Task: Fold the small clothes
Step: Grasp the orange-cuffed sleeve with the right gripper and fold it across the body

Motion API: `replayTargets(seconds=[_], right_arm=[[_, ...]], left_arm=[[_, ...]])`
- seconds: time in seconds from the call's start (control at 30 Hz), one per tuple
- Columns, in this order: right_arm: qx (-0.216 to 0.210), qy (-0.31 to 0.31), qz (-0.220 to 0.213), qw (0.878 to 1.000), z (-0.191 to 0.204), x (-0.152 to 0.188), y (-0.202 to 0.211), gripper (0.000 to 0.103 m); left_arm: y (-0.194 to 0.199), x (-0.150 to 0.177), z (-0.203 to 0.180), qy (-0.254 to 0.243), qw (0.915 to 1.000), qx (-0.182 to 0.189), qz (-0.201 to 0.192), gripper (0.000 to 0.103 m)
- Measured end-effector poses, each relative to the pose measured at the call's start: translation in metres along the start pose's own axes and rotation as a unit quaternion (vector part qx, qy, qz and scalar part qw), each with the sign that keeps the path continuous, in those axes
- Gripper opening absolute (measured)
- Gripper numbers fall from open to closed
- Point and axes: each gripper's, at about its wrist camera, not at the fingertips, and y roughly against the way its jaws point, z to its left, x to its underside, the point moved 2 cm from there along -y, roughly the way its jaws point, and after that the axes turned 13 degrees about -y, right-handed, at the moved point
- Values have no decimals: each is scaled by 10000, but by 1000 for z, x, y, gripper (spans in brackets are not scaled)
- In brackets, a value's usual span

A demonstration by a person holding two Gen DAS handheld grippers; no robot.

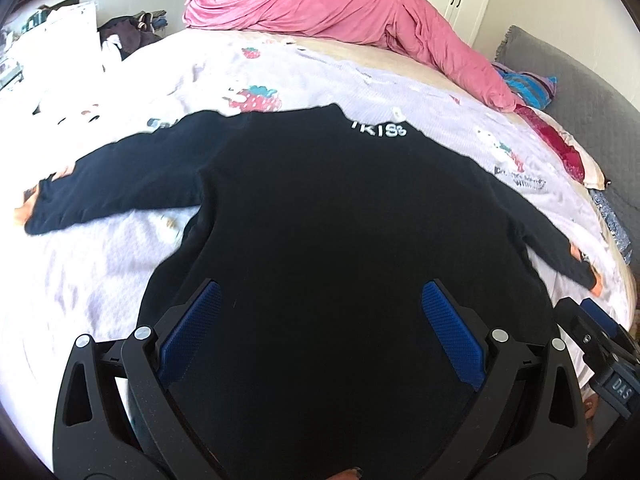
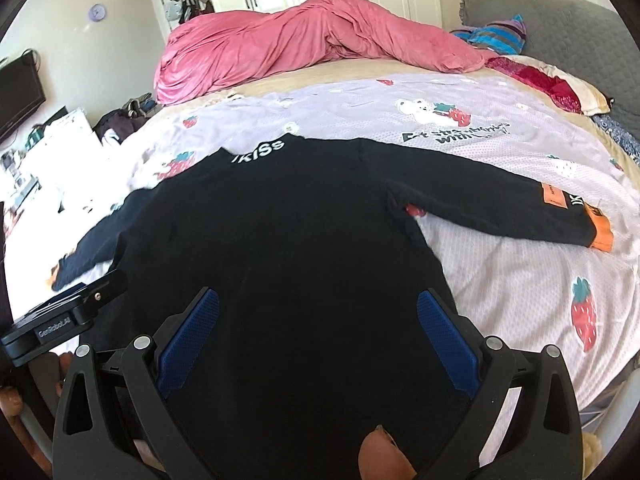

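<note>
A small black long-sleeved top (image 1: 320,208) with white letters at the collar lies flat on the bed, both sleeves spread out; it also shows in the right wrist view (image 2: 288,232). Its cuffs have orange patches (image 2: 598,220). My left gripper (image 1: 320,296) is open, its blue pads above the lower hem area of the top. My right gripper (image 2: 318,302) is open too, hovering over the lower part of the top, nothing between the pads. The right gripper's body shows at the right edge of the left wrist view (image 1: 600,344).
A lilac sheet with strawberry prints (image 2: 500,272) covers the bed. A bunched pink duvet (image 2: 304,40) lies at the far side. A pillow (image 2: 560,80) and a grey headboard (image 2: 580,20) are at the right. Cluttered furniture (image 1: 48,48) stands left of the bed.
</note>
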Motion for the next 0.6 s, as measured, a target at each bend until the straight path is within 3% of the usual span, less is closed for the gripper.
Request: replayTargets(seconds=[0.6], right_arm=[[396, -568, -192, 9974, -31, -80, -42, 99]], left_arm=[[-44, -67, -8, -152, 9998, 71, -43, 95]])
